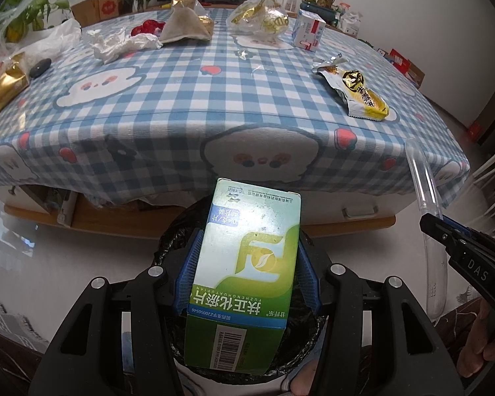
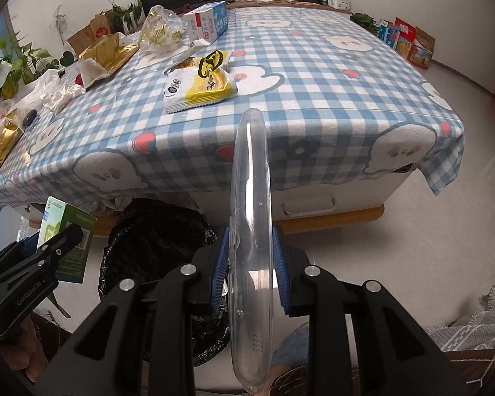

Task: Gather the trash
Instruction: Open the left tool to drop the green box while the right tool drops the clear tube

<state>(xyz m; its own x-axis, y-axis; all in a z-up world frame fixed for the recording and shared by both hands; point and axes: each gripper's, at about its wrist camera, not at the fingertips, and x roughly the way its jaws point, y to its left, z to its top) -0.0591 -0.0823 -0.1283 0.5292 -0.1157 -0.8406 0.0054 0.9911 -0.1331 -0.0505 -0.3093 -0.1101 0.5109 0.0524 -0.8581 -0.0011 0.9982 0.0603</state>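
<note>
left tongs [image 1: 247, 264] clamp a green cardboard medicine box [image 1: 244, 274] over the black-lined bin [image 1: 175, 231]; right tongs [image 2: 250, 264] pinch a clear plastic case [image 2: 250, 231], which hangs beside the bin and may miss.

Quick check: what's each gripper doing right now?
Left gripper: closed on the green box.
Right gripper: closed on the clear plastic case.

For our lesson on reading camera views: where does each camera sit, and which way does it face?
Left wrist: on the left hand-held gripper, looking down past its green box at the bin and table; toes show.
Right wrist: on the right hand-held gripper, which grips a clear plastic case; fingers of the other hand show.
Shared: table, bin, box, case, yellow wrapper.
</note>
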